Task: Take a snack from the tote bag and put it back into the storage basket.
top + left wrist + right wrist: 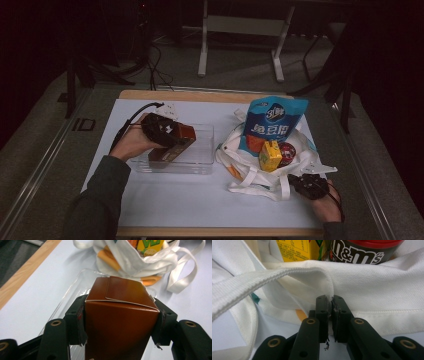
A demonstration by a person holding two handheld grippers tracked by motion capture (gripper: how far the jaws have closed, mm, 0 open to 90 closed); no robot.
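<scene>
A clear plastic tray (200, 150) is seen on the worktop (165, 200), left of a white cloth bag (240, 172). In the bag, a blue snack pouch (272, 122) is stood upright, with a yellow juice carton (270, 156) and a dark M&M's tub (287, 151) in front of it.

A brown carton (120, 315) is held over the tray, tilted, between the jaws of the left hand-held gripper (120, 323); the pads are pressed against its two sides. Whether the carton touches the tray floor cannot be told.

The jaws of the right hand-held gripper (330, 312) are brought together on the rim of the bag, where a white handle strap (274, 277) loops down. The yellow juice carton and the tub are seen just beyond that rim.
</scene>
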